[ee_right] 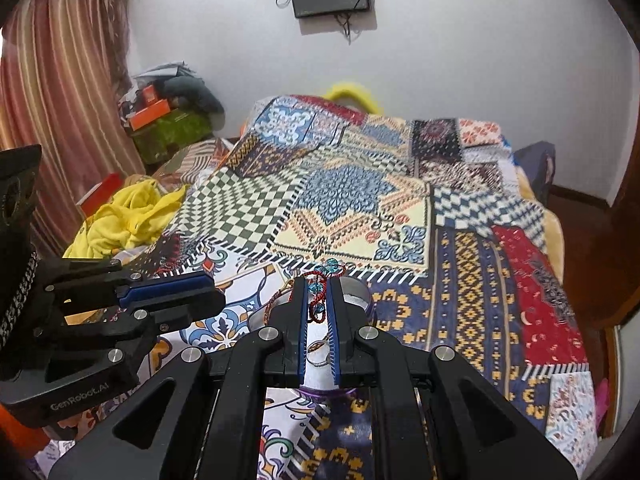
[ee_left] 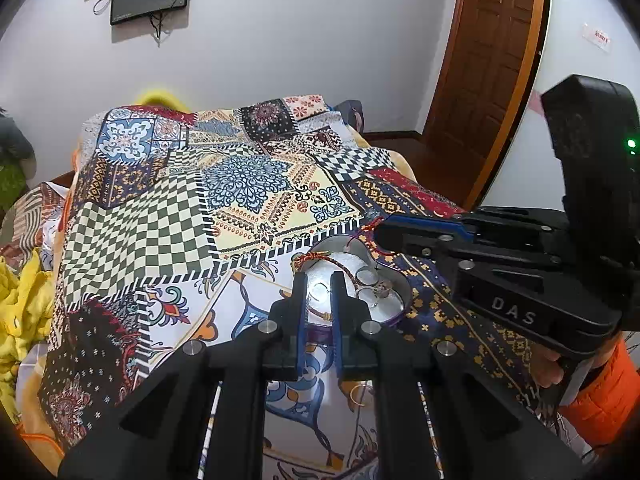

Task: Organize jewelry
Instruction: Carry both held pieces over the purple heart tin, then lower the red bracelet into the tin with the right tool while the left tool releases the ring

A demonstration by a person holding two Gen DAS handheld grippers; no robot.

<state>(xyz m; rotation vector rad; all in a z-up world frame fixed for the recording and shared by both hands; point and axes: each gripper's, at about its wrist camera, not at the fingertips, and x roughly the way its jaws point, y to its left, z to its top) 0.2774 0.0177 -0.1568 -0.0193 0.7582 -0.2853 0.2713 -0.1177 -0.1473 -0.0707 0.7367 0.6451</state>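
Note:
A silver heart-shaped jewelry box [ee_left: 394, 280] with a purple rim lies open on the patterned bedspread. Inside it are rings [ee_left: 366, 278] and a red cord bracelet [ee_left: 320, 258]. My left gripper [ee_left: 319, 280] hovers just over the box's near side, jaws narrowly apart and empty. My right gripper [ee_right: 319, 282] is shut on a red cord bracelet with blue beads [ee_right: 320, 284] and holds it above the box [ee_right: 356, 290]. In the left wrist view the right gripper [ee_left: 380, 232] comes in from the right over the box's far edge.
A gold ring [ee_left: 360, 394] lies on the bedspread near my left gripper. The patchwork bedspread [ee_right: 360, 200] covers the bed. Yellow cloth [ee_right: 120, 216] and boxes pile at the left. A wooden door [ee_left: 488, 60] stands at the right.

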